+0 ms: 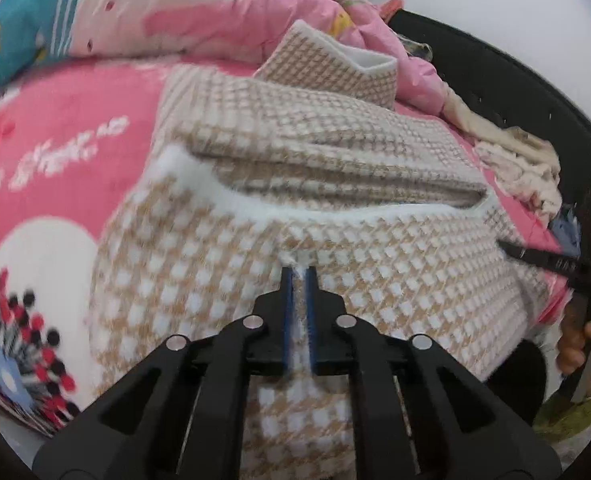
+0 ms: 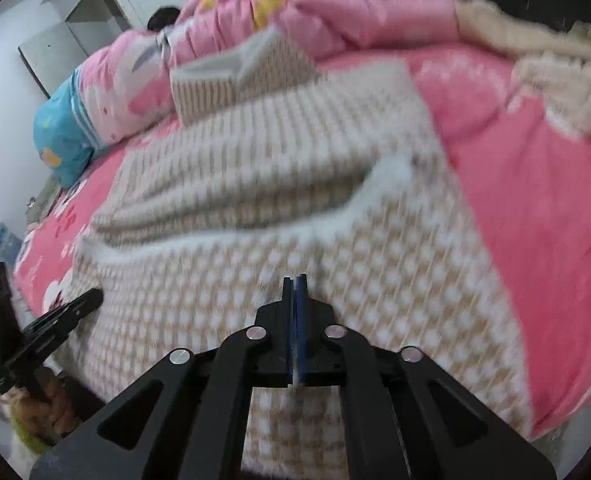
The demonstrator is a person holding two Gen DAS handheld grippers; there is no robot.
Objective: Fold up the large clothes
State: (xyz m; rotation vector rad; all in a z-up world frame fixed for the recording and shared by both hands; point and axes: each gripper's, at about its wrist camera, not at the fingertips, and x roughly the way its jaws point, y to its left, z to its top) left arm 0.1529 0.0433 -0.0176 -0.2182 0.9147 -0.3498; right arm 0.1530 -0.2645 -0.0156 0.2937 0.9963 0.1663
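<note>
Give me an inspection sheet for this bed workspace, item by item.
Surface: pink printed bedspread.
Job's things: beige-and-white checked garment spread on the bed, top part folded over.
Clutter: pink quilt bunched at the back; cream cloth heap at the side; blue pillow.
Grippers: left gripper shut on garment's near edge; right gripper shut on same edge.
Cables: nothing seen.
Surroundings: white wall; white cabinet; dark bed frame.

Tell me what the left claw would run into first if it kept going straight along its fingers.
The left claw is pinching the beige checked garment. Straight ahead lies that garment's white fleecy edge, then its folded-over layer. Depth is hard to judge here.
</note>
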